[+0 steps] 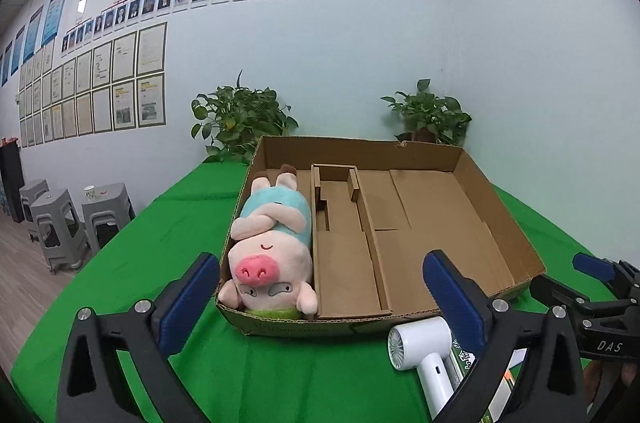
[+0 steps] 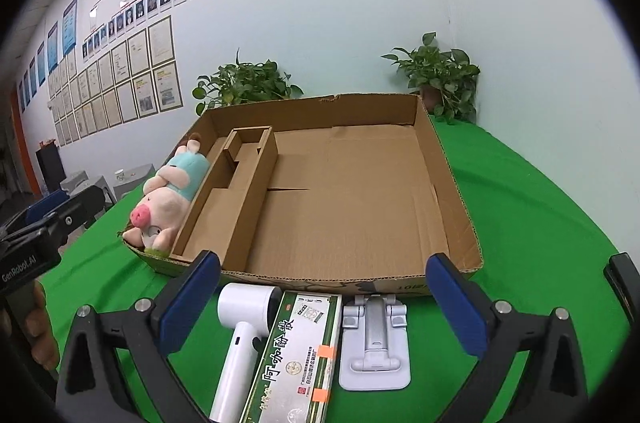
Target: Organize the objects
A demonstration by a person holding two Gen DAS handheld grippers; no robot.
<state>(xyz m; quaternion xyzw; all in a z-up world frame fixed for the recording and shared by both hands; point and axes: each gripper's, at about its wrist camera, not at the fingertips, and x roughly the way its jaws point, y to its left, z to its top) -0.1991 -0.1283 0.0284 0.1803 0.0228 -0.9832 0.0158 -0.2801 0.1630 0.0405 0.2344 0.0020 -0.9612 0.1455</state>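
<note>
A shallow cardboard box with inner dividers lies on the green table. A pink plush pig in a blue top lies in the box's leftmost compartment. In front of the box lie a white hair dryer, a long green-and-silver carton and a grey folding stand. My left gripper is open, in front of the pig's end of the box. My right gripper is open above the three loose items. Nothing is between either pair of fingers.
Two potted plants stand behind the box against the wall. Grey stools stand on the floor left of the table. The right gripper's body shows at the left view's right edge, and a hand holds the left one.
</note>
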